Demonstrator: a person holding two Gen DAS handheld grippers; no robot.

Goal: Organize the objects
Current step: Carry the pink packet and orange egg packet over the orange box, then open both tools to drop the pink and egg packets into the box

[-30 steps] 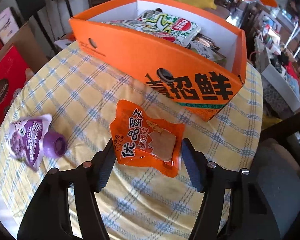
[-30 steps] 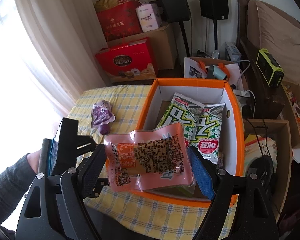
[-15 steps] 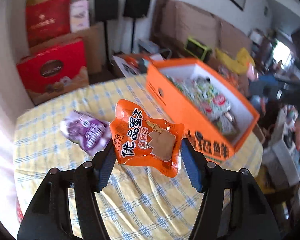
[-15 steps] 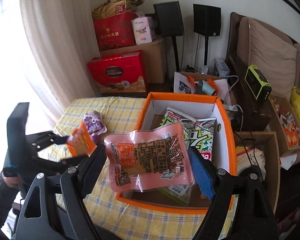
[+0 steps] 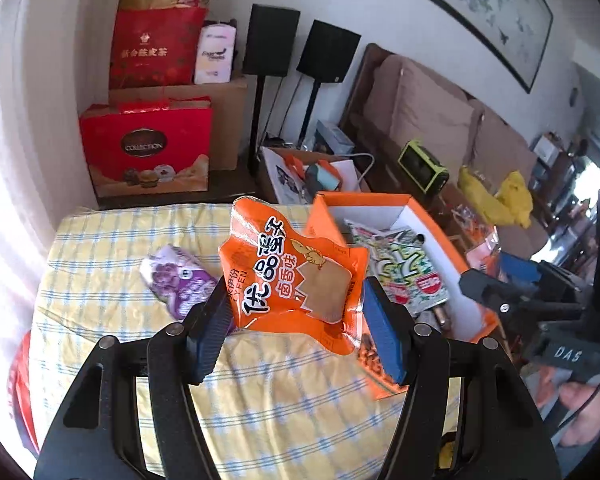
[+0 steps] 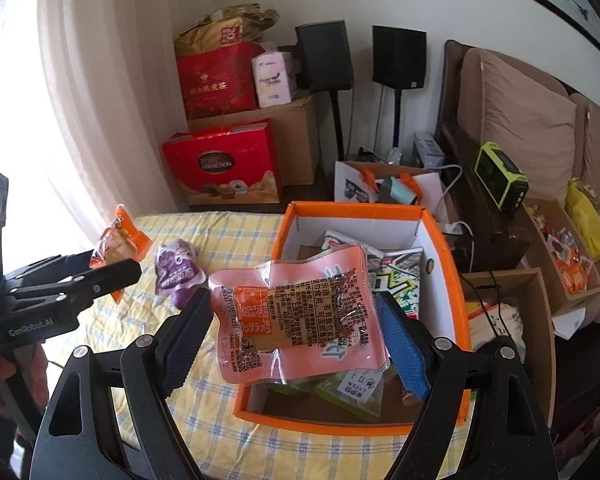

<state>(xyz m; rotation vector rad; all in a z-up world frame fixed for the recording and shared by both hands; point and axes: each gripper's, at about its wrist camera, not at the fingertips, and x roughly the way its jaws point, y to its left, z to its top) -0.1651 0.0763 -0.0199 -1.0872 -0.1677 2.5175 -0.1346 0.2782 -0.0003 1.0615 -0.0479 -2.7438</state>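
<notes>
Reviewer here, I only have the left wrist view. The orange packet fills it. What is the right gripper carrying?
Observer: The right gripper holds a pink snack packet, printed back facing its camera.
Reviewer: Where is it relative to the box?
Observer: It overlaps the near left part of the orange box.
Reviewer: Anything still on the table?
Observer: A purple pouch lies on the checked tablecloth, left of the box.

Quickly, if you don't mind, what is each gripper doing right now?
Left gripper: closed on the orange snack packet, held above the table.
Right gripper: closed on the pink snack packet, near the orange box.
</notes>
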